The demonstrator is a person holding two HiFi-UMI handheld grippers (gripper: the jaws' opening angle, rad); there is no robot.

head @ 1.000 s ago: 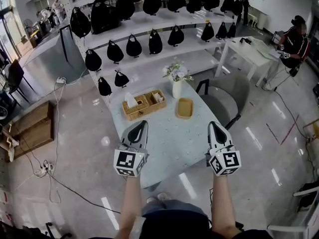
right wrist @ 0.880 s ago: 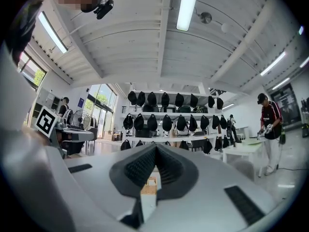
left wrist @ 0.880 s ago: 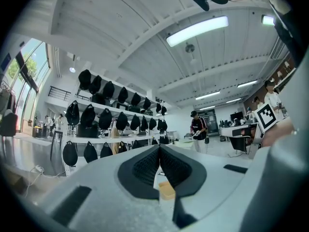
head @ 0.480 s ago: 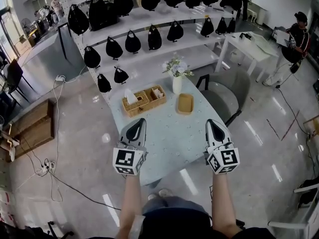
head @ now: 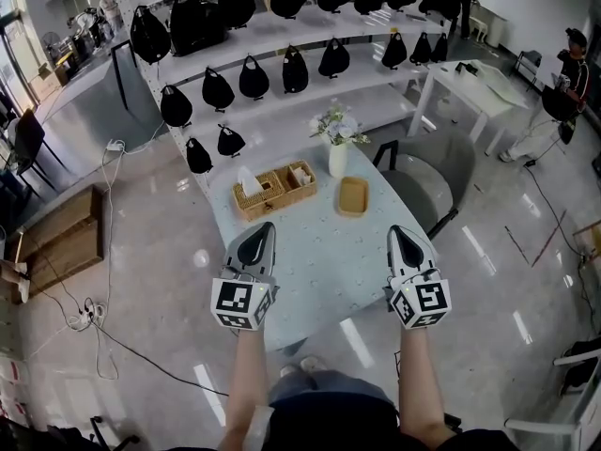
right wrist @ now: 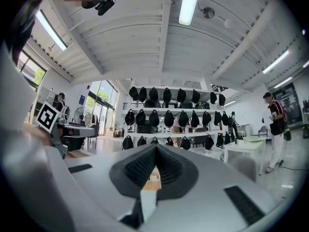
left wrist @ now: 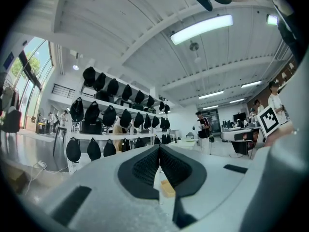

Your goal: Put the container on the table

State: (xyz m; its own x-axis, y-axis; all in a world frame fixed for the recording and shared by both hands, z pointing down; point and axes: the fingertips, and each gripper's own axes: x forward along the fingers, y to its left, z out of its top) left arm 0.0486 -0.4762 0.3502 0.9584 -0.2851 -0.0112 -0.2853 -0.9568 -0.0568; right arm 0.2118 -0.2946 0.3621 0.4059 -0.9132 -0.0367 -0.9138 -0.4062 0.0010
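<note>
Worktop (head: 324, 252): basket (head: 282, 202) far left, container (head: 353, 196) to its right, vase (head: 337, 160) behind, between them. Chair (head: 424, 188) right; shelves (head: 282, 40) behind.

container (head: 352, 196) | tan, shallow, rounded-rectangular tray | lies flat, open side up | far right part of pale surface (head: 324, 252)

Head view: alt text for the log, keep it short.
Both hand-held grippers, left gripper and right gripper, hover shut and empty over the near end of a pale table. At its far end sit a wicker basket, a yellow tray and a vase of flowers; shelves of black bags stand behind.
</note>
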